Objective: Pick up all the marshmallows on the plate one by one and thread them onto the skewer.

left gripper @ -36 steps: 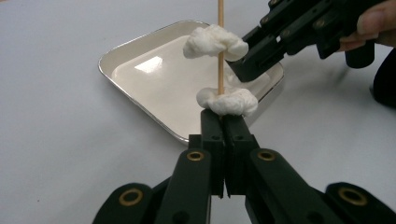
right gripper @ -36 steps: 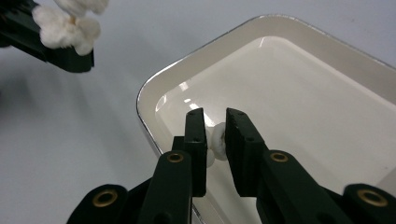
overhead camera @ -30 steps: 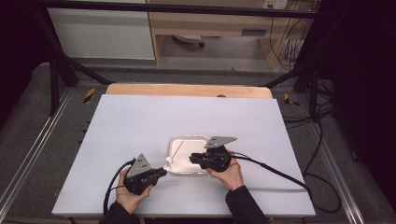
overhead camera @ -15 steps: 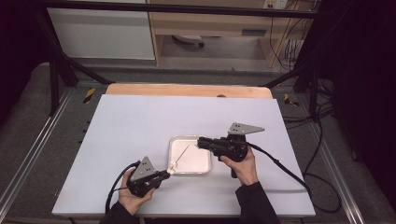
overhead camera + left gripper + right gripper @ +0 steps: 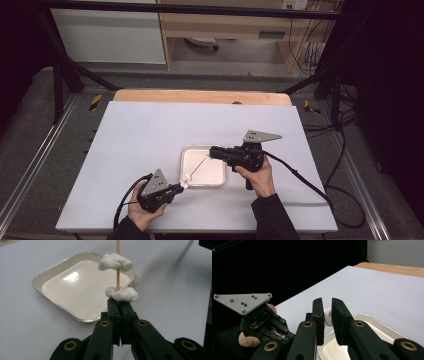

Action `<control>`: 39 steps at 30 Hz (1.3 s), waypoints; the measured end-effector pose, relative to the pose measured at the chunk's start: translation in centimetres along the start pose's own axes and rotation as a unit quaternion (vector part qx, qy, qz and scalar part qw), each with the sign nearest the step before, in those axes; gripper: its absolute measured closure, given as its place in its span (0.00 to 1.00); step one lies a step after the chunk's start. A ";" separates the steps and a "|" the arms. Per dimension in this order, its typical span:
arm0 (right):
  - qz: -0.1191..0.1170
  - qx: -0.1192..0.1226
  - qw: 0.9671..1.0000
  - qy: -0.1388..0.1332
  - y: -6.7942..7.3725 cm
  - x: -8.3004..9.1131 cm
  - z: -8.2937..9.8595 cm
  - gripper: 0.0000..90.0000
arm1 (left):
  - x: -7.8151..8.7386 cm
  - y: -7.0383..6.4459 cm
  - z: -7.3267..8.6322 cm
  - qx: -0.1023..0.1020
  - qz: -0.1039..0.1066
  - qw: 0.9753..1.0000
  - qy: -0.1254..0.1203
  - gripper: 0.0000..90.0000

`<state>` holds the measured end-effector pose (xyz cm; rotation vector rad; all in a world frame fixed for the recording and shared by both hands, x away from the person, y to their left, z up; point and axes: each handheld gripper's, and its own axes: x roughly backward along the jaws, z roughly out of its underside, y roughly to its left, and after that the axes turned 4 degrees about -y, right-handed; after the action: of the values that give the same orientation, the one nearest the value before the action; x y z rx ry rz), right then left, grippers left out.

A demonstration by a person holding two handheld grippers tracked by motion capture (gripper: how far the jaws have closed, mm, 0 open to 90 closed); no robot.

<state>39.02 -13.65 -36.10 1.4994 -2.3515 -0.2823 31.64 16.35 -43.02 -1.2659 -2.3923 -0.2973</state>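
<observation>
A thin wooden skewer [image 5: 199, 165] slants over a shallow white tray [image 5: 215, 172]. Two white marshmallows sit on it near its lower end [image 5: 187, 178]. My left gripper [image 5: 180, 188] is at the tray's near left corner, shut on that lower end. In the left gripper view the skewer [image 5: 118, 277] rises from my left gripper [image 5: 119, 303], with one marshmallow [image 5: 121, 294] against the jaw tips and another [image 5: 115, 261] higher up. My right gripper [image 5: 211, 151] is at the skewer's upper end, over the tray's far right. Its jaws [image 5: 327, 302] stand slightly apart, with a marshmallow [image 5: 327, 316] seen beyond the gap.
The tray [image 5: 75, 290] lies right of centre on a wide pale tabletop [image 5: 150, 135]. A wooden strip [image 5: 200, 96] runs along the far edge. The other hand and its grey plate [image 5: 243, 301] show at the left of the right gripper view. Cables trail from both grippers.
My right gripper has moved right and away from the left one, from close beside it to the skewer's far end. The left gripper has shifted slightly toward the near edge.
</observation>
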 end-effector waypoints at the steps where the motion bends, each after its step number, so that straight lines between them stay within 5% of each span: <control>1: -0.001 0.000 1.000 0.001 0.0 0.0 0.0 0.91 | 0.0 0.0 0.0 -0.001 0.000 1.000 0.000 0.99; 12: -0.009 -0.004 1.000 0.012 0.0 -0.4 0.3 0.91 | -0.1 -0.1 0.0 -0.006 -0.002 1.000 0.006 0.99; 20: -0.018 -0.004 1.000 0.023 0.1 -0.6 0.5 0.91 | -0.3 -0.5 -0.1 -0.029 -0.006 0.999 0.026 0.99; 39: -0.040 -0.011 0.998 0.048 0.1 -1.3 1.3 0.91 | -1.0 -0.9 -0.1 -0.046 -0.013 0.997 0.065 0.99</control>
<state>38.92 -12.44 -37.50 1.5635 -2.2108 -0.2474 31.44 15.06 -43.34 -1.2172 -2.3088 -0.4886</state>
